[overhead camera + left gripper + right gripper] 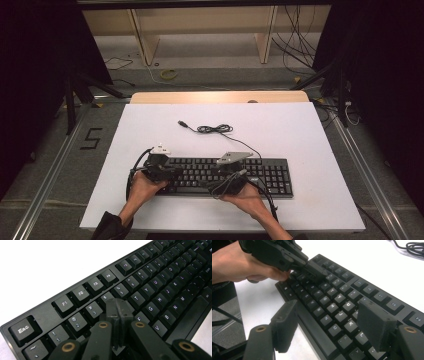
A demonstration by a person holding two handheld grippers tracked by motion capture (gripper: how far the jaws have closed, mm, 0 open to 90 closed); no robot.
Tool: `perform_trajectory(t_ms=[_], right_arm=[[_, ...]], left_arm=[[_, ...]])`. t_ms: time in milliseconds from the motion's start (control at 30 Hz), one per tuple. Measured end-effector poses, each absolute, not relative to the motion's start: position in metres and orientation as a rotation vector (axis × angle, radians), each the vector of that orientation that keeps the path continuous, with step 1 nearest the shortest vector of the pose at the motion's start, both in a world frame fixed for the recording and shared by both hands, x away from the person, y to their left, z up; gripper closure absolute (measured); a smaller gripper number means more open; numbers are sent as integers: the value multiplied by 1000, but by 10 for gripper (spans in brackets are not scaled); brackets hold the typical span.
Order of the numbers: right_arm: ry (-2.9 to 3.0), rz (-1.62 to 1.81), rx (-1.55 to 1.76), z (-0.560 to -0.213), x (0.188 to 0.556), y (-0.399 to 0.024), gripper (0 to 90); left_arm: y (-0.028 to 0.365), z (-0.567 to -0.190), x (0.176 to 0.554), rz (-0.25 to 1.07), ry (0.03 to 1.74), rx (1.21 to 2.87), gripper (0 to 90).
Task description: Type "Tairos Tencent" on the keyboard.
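Note:
A black keyboard (265,176) lies on the white board near its front edge. My left gripper (118,308) is shut, its jaws pressed together with nothing between them. Its tips come down on the keys just below the number row, near the 4 key (105,298). In the right gripper view, the left gripper (318,271) slants down onto the keyboard's (367,290) far left part, with a hand behind it. My right gripper (328,312) stands open over the letter keys around J and M, holding nothing. In the high view, the left gripper (172,172) and the right gripper (227,176) both sit over the keyboard's left half.
The keyboard's black cable (215,129) lies coiled on the white board (310,130) behind it, ending in a USB plug (183,123). A wooden table edge (220,96) runs behind the board. Metal rails and loose cables lie on the floor around.

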State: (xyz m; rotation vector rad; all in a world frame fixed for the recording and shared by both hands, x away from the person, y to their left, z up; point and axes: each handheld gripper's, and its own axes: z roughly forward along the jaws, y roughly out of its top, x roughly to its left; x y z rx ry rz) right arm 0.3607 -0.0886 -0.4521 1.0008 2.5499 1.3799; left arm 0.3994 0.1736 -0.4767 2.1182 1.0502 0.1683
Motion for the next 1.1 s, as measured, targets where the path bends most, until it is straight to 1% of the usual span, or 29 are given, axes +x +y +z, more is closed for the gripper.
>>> perform_trajectory(t_ms=[100,467,733,867,933,1033,1067,1100], right_arm=[[2546,1377,1001,-452,361,-88,344],[2539,1376,1002,-453,362,-88,355],[2533,1381,1004,-453,363,-87,378],[2535,1378,995,-453,364,-85,408],[2536,1379,994,-453,364,-84,423],[2538,1381,985,-454,365,-83,474],[2538,1381,985,-454,365,-83,474],[2544,1379,977,-455,366,-83,531]], left_arm=[[174,-474,398,170,1047,2121,889],[183,-468,395,133,1048,2034,633],[189,-465,392,144,1062,1971,481],[189,-463,390,152,1056,1963,411],[190,-462,389,157,1059,1952,393],[192,-461,386,157,1060,1937,376],[192,-461,386,157,1060,1937,375],[192,-461,384,155,1060,1933,371]])
